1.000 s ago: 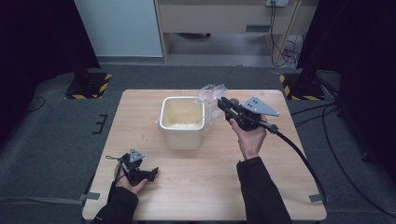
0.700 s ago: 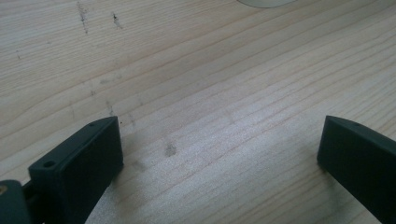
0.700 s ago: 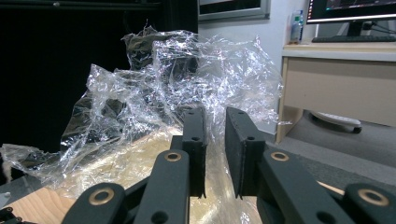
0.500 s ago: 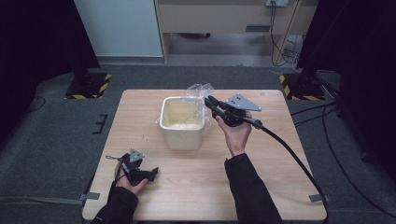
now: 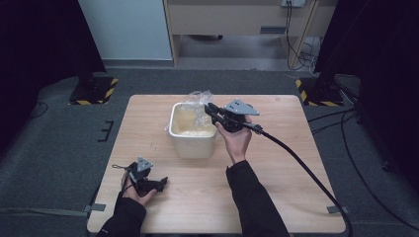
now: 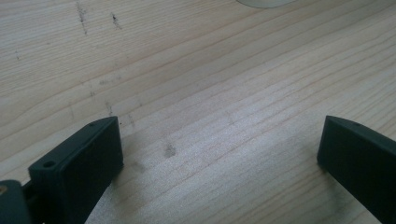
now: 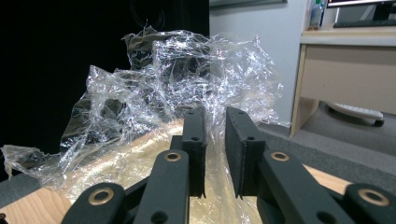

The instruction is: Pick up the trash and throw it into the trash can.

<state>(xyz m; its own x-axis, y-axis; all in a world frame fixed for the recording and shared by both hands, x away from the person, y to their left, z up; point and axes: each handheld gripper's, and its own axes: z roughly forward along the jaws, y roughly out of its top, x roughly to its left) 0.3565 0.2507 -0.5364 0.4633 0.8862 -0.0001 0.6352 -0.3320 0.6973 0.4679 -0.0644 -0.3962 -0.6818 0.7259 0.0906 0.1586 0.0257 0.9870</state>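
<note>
A white rectangular tub (image 5: 193, 145) stands at the middle of the wooden table (image 5: 276, 197). Crumpled clear plastic wrap (image 5: 197, 100) rises over the tub's far rim and hangs into it. My right gripper (image 5: 209, 109) hovers above the tub's right side, pointing left, shut on the wrap. In the right gripper view the wrap (image 7: 187, 70) billows up past the gripper (image 7: 215, 126), a thin fold pinched between the nearly closed jaws. My left gripper (image 5: 159, 183) lies low at the table's front left, open. In its own view the left gripper (image 6: 219, 140) has bare wood between the jaws.
A thick black cable (image 5: 306, 168) trails from the right gripper across the table's right half to the floor. Black stands with yellow-striped bases (image 5: 94, 91) sit on the floor beyond the table's far corners. A wooden desk (image 5: 237, 17) stands at the back.
The right gripper has moved left with the plastic wrap, from beside the tub's right edge to above it. The left gripper has stayed put.
</note>
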